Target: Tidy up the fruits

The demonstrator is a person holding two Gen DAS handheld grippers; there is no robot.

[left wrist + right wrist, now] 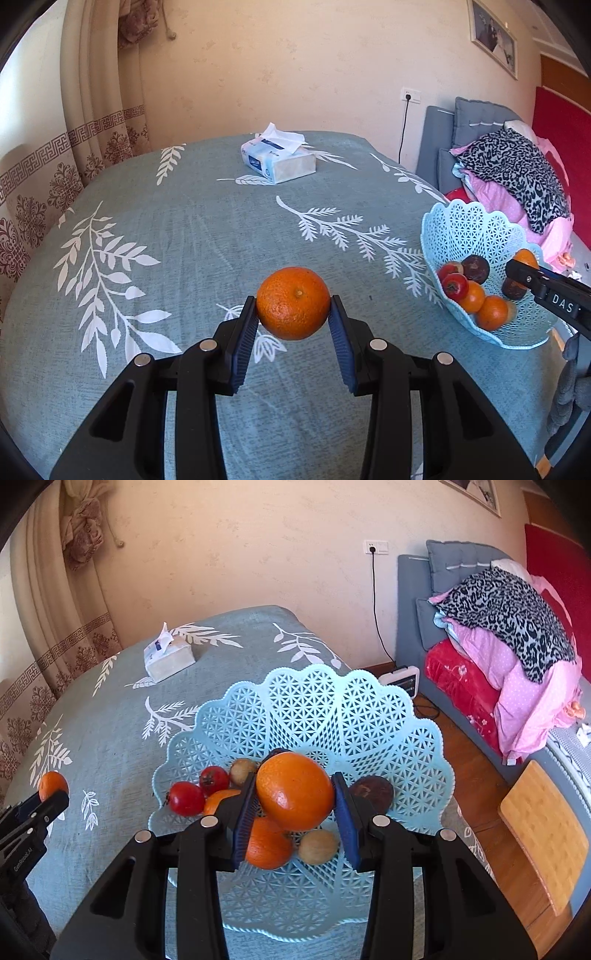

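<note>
My left gripper (293,308) is shut on an orange mandarin (293,302) and holds it above the teal leaf-print tablecloth (184,229). It also shows at the left edge of the right wrist view (51,794). My right gripper (295,794) is shut on a larger orange (294,795) and holds it over the light blue lattice fruit basket (332,709). In the basket lie two red fruits (186,798), more oranges (267,843), pale round fruits (317,846) and a dark brown fruit (373,792). The basket (461,232) sits at the table's right edge in the left wrist view.
A tissue box (277,158) stands at the far side of the table. The table's right edge drops to a wooden floor (480,775). A grey sofa with piled blankets (509,627) is to the right. A wooden board (543,834) is near right. Curtains (92,110) hang at left.
</note>
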